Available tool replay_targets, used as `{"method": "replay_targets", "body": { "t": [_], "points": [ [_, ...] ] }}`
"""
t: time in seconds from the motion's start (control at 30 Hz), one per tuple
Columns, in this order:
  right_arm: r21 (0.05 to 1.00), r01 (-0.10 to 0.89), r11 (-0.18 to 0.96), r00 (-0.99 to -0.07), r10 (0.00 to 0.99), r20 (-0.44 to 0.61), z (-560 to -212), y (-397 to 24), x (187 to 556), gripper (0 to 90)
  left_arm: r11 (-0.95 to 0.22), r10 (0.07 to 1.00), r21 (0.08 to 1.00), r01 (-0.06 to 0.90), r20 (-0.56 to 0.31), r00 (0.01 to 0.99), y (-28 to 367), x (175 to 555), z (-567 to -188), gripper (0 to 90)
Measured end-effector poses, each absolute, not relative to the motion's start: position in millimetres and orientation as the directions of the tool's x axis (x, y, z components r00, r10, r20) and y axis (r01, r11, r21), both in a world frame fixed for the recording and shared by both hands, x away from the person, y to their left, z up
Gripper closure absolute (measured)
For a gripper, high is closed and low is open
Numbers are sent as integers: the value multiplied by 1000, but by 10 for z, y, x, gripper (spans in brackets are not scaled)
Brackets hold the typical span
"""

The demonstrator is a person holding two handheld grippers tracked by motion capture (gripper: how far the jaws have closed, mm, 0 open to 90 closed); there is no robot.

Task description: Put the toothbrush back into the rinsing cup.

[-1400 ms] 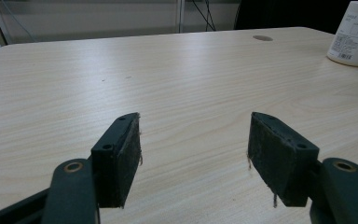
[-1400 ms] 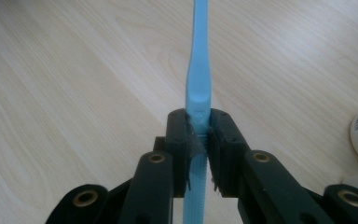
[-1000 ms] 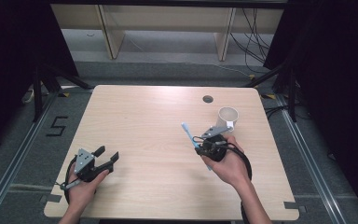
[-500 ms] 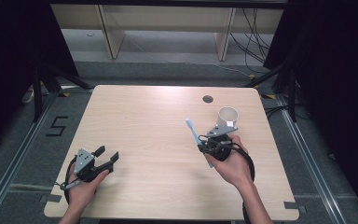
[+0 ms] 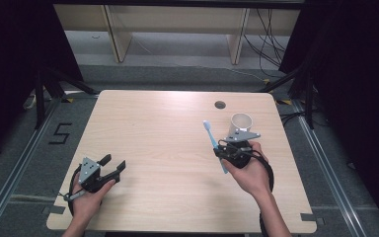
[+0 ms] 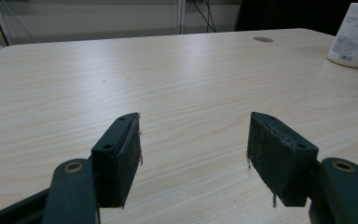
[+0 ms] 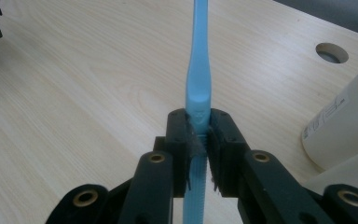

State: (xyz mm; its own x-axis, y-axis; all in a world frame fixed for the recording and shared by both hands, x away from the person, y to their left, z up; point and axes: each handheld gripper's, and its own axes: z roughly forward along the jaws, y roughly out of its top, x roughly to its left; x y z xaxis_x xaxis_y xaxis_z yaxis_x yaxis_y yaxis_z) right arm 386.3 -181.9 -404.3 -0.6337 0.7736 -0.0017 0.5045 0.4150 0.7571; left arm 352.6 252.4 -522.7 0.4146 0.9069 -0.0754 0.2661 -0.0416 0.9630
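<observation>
A light blue toothbrush (image 5: 213, 139) is clamped by its handle in my right gripper (image 5: 225, 151), held above the right half of the table with its head pointing away and up. In the right gripper view the toothbrush (image 7: 198, 79) runs up between the two black pads, which press on it. A white cup (image 5: 241, 124) stands upright just behind and to the right of that gripper; the cup (image 7: 342, 126) shows at the right edge there. My left gripper (image 5: 112, 166) rests near the front left, jaws wide apart and nothing between them (image 6: 193, 156).
The light wooden table (image 5: 158, 128) has a round cable hole (image 5: 220, 104) at the back right. The white cup (image 6: 354, 35) is far off to the right in the left gripper view. Black cables loop by both hands. Shelving stands beyond the table.
The right hand has tilted the toothbrush more upright and shifted slightly right, closer to the cup. The left gripper has stayed put.
</observation>
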Motion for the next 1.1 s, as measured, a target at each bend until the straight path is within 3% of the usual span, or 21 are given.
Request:
{"method": "replay_targets", "body": {
  "t": [0.9, 1.1],
  "points": [
    [823, 472, 316, -580, 815, 19, -4023, -1943, 3859, 794, -41, 909, 964, 264, -73, 410, 2519, 3529, -5227, 345],
    [827, 449, 339, -597, 802, -5, -4031, -1978, 3865, 794, -45, 908, 963, 265, -71, 413, 2513, 3530, -5226, 345]
  ]
}}
